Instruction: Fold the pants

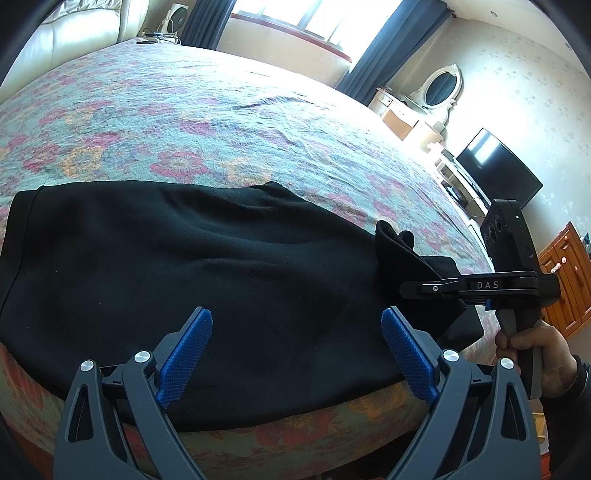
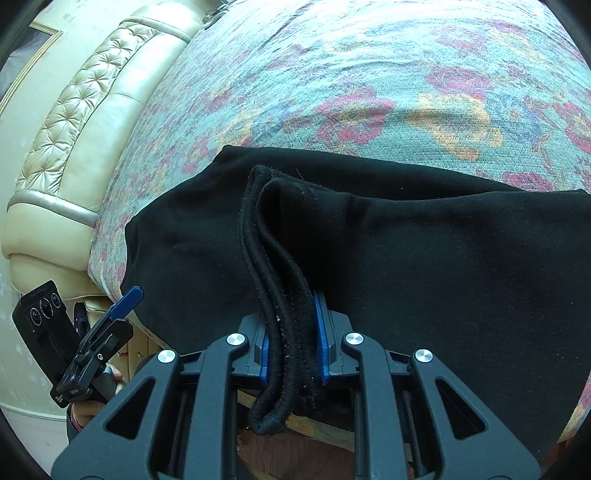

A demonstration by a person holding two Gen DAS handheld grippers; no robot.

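A: What is seen of the surface and the room?

B: A bed [image 1: 258, 122] is covered with a floral spread in teal, pink and orange, lightly creased. A cream tufted headboard [image 2: 74, 122] is seen at the far left end. Beyond the far side of the bed, a bright window [image 1: 314, 18] is framed by dark curtains [image 1: 384, 48]. To the right, an oval mirror [image 1: 441, 88], a dark television [image 1: 498, 166] and a wooden cabinet [image 1: 565, 284] are set against a pale patterned wall.

A: Where are the pants found?

B: The black pants [image 1: 184, 277] are laid along the near edge of the bed, spread from left to right, with the near part draped over the edge.

A: And the 2 grippers?

B: The left gripper [image 1: 295, 328] is held above the cloth with its blue pads [image 1: 188, 347] wide apart and nothing between them. The right gripper [image 2: 291, 332] is clamped on a bunched hem of the pants at the right end, the edge being raised off the bed. The right hand [image 1: 532, 347] is seen on its handle.
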